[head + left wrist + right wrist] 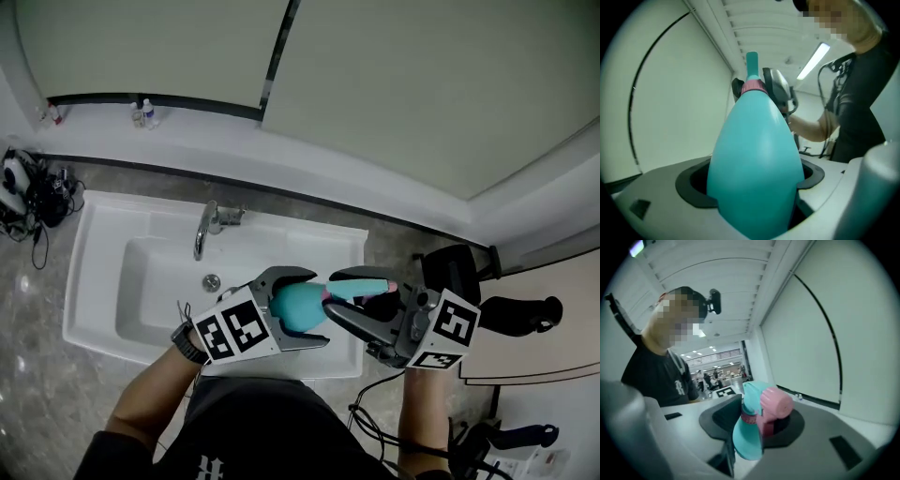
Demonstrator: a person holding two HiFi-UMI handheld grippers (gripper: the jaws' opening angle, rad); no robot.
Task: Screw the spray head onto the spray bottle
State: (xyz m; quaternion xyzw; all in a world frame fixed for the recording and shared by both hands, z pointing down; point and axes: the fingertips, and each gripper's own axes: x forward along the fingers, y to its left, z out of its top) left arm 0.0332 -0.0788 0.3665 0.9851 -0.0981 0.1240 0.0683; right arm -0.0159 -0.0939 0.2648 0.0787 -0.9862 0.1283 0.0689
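Teal spray bottle (757, 164) is clamped by its body in our left tool (314, 307). Our right tool (757, 425) grips the pink-tipped spray head (776, 404), seated on the bottle's neck.

White sink (90, 274), chrome faucet (207, 229), grey stone counter (37, 375)
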